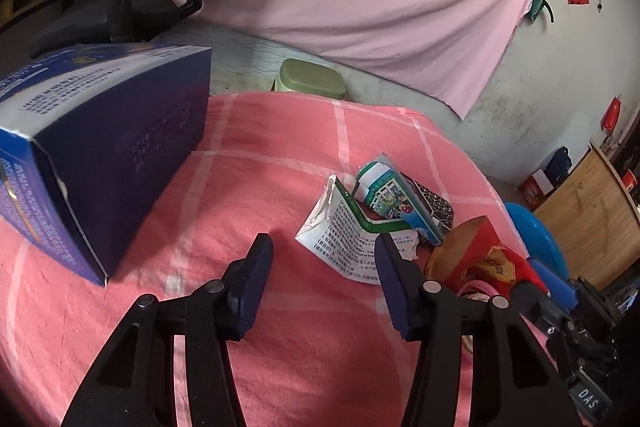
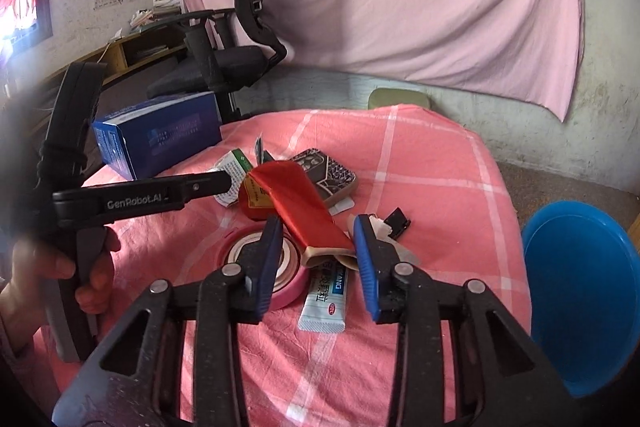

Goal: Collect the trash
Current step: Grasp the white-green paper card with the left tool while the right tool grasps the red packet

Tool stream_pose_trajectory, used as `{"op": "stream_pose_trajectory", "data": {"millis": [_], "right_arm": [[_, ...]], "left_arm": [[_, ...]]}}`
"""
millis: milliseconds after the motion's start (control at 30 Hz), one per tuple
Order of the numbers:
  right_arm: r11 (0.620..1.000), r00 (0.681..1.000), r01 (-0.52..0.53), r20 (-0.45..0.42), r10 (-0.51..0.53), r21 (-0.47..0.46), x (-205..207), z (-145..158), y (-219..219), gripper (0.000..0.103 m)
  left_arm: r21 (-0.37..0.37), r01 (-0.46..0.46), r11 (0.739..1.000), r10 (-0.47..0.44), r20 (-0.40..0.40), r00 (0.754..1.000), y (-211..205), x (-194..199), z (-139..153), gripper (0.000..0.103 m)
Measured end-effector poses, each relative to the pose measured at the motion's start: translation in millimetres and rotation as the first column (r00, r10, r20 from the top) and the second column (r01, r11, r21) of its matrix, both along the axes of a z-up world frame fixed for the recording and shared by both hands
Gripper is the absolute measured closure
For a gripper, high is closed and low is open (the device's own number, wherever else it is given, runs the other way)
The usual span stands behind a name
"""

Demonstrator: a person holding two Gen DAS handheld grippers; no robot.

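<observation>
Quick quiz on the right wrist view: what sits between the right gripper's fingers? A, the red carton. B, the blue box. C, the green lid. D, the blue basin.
A: the red carton has its near end between the right gripper's blue fingers, which have not yet closed on it.

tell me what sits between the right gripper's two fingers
In the right wrist view, the near end of the red carton lies between the right gripper fingers; the pads don't clearly press it.

blue basin (image 2: 580,299) cut off by right edge; tape roll (image 2: 286,279) half hidden behind right gripper's finger (image 2: 266,263). Torn white carton (image 1: 348,239) print too small to read. Person's hand (image 2: 60,279) blurred at left edge.
</observation>
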State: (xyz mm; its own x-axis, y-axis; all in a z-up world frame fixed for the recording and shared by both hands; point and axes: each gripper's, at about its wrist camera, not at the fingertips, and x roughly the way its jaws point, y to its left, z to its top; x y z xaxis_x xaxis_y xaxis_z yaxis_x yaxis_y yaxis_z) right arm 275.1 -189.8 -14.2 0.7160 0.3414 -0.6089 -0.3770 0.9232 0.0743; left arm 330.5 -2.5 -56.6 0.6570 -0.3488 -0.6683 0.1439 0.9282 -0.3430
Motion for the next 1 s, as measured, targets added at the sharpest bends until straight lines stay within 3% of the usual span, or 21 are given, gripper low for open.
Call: {"op": "stream_pose_trajectory", "data": {"millis": [167, 233, 300, 433, 600, 867, 1000], "right_arm": [[1.000, 1.000, 0.004, -0.023, -0.005, -0.018, 3.3, -3.2, 1.4, 0.052], [1.000, 1.000, 0.001, -0.018, -0.002, -0.020, 2.0, -2.6, 1.2, 0.062], [1.000, 1.000, -0.002, -0.013, 0.001, -0.025, 1.4, -1.9, 1.8, 0.063], [1.000, 1.000, -0.003, -0.011, 0.003, -0.028, 0.8, -1.5, 2.9, 0.066], [1.000, 1.000, 0.007, -0.016, -0.008, -0.030, -0.2, -1.2, 3.5, 0.069], [0.998, 0.999, 0.044, 0.018, -0.045, 0.039, -6.5, 5.4, -7.7, 0.076], [0.993, 0.997, 0.042, 0.062, -0.050, 0.115, -13.3, 12.3, -17.6, 0.077]], "left_arm": [[0.012, -0.005, 1.000, 0.005, -0.006, 1.000, -4.7, 2.1, 2.2, 0.057], [0.015, -0.009, 1.000, 0.009, -0.009, 1.000, -4.4, 2.3, 1.6, 0.061], [0.003, -0.006, 1.000, 0.006, -0.018, 1.000, -2.5, 3.6, -0.5, 0.082], [-0.070, -0.015, 0.997, 0.012, -0.035, 0.999, 6.8, 5.2, -3.2, 0.085], [-0.094, -0.025, 0.995, 0.023, -0.020, 1.000, 9.2, -1.3, 3.7, 0.092], [0.024, -0.044, 0.999, 0.040, 0.148, 0.988, -15.7, -41.5, 32.6, 0.102], [0.027, -0.064, 0.998, 0.057, 0.205, 0.977, -22.9, -57.7, 40.3, 0.102]]}}
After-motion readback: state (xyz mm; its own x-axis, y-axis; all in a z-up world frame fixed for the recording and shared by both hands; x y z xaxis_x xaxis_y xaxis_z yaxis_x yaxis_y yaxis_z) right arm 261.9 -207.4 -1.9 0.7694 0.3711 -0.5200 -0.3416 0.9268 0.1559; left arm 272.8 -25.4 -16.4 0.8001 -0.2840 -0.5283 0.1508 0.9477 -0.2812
